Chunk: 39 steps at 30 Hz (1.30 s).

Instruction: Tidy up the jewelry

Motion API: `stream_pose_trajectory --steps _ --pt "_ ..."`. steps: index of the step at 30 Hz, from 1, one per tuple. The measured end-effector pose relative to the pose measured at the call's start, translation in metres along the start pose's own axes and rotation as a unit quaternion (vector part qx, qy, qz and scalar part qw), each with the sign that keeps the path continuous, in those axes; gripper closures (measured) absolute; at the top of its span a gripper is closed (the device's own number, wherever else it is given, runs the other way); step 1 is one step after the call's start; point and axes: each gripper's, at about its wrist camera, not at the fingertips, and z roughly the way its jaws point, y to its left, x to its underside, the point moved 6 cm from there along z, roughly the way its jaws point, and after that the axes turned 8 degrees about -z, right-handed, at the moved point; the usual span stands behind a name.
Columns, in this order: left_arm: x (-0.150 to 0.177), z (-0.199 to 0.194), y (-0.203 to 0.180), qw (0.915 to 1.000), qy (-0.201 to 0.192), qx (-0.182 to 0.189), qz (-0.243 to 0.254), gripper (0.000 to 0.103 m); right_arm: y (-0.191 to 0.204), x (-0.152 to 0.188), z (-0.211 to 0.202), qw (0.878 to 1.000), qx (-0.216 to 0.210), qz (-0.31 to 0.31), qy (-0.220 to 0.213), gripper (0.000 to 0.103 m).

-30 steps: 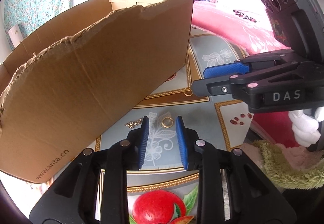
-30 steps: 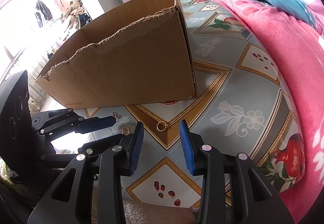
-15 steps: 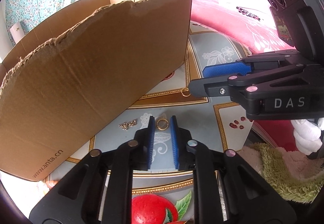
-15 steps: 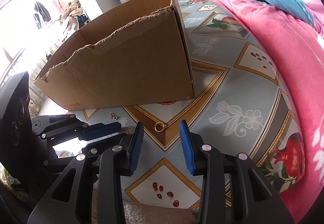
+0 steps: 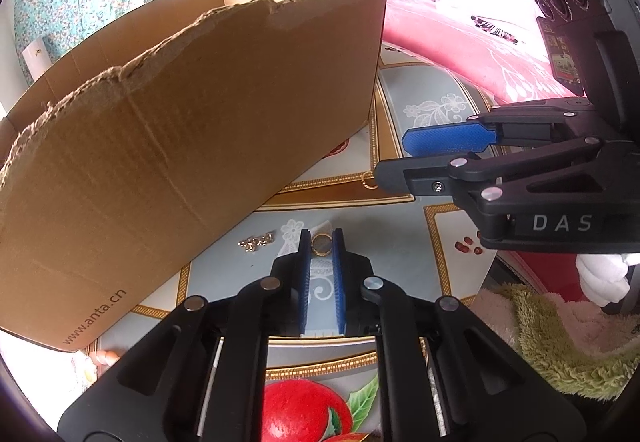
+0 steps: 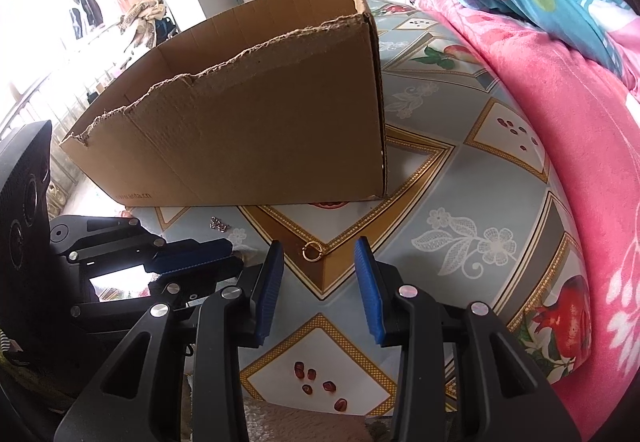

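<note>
Left gripper (image 5: 321,242): your fingers have just been closing; they now pinch the gold ring (image 5: 321,244).
Right gripper (image 6: 319,254): half wide, empty; hoop (image 6: 312,251) lies between at 12 o'clock.
Advice: lift straight, then to the box (image 5: 180,146) at 11 o'clock.

"www.anta.cn" on the cardboard box (image 5: 192,146) — "DAS" on the right gripper (image 5: 424,158)

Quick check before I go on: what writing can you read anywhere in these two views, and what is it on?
"www.anta.cn": printed low on the side of the cardboard box; in the right wrist view the same print is too small to read fully.
"DAS": white letters on the body of the right gripper.
Sticker on the dark unit above that gripper: too blurred to read.
Nothing else is readable.
</note>
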Motion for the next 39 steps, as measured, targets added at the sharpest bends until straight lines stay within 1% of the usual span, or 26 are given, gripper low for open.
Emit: stream_pose_trajectory --steps 6,10,14,18,20,22,25,30,31,34,39 --pt "0.002 -0.002 0.006 1.0 0.001 -0.006 -0.007 0.094 0.005 -0.001 0.008 0.999 0.008 -0.045 0.003 0.067" --pt "0.0 0.0 0.007 0.9999 0.001 -0.01 -0.013 0.094 0.004 -0.002 0.014 0.998 0.015 -0.055 0.006 0.067" --pt "0.0 0.001 0.009 0.9998 0.002 -0.01 -0.018 0.094 0.01 -0.001 0.017 0.998 0.021 -0.06 0.006 0.071" --pt "-0.001 0.002 0.008 0.9998 0.002 -0.01 -0.02 0.094 0.018 0.002 0.017 0.996 0.048 -0.075 0.003 0.077" --pt "-0.001 0.003 0.008 0.9997 0.003 -0.009 -0.02 0.094 0.021 0.003 0.016 0.996 0.048 -0.074 0.002 0.085" --pt "-0.001 0.003 0.008 0.9997 0.002 -0.01 -0.021 0.094 0.025 0.005 0.014 0.996 0.048 -0.074 0.002 0.09" --pt "-0.001 0.003 0.008 0.9997 0.002 -0.01 -0.023 0.094 0.028 0.006 0.013 0.996 0.053 -0.077 0.001 0.091" --pt "-0.001 0.002 0.009 0.9997 0.001 -0.009 -0.024 0.094 0.026 0.005 0.013 0.997 0.045 -0.063 0.003 0.091" --pt "0.0 0.001 0.009 0.9997 0.0 -0.009 -0.024 0.094 0.026 0.005 0.012 0.997 0.044 -0.062 0.002 0.092" --pt "0.0 0.0 0.01 0.9997 -0.001 -0.009 -0.025 0.094 0.013 -0.002 0.015 0.998 0.04 -0.058 0.002 0.094" --pt "0.0 -0.003 0.011 0.9996 -0.004 -0.009 -0.027 0.094 0.01 -0.004 0.012 0.998 0.04 -0.054 -0.002 0.094"
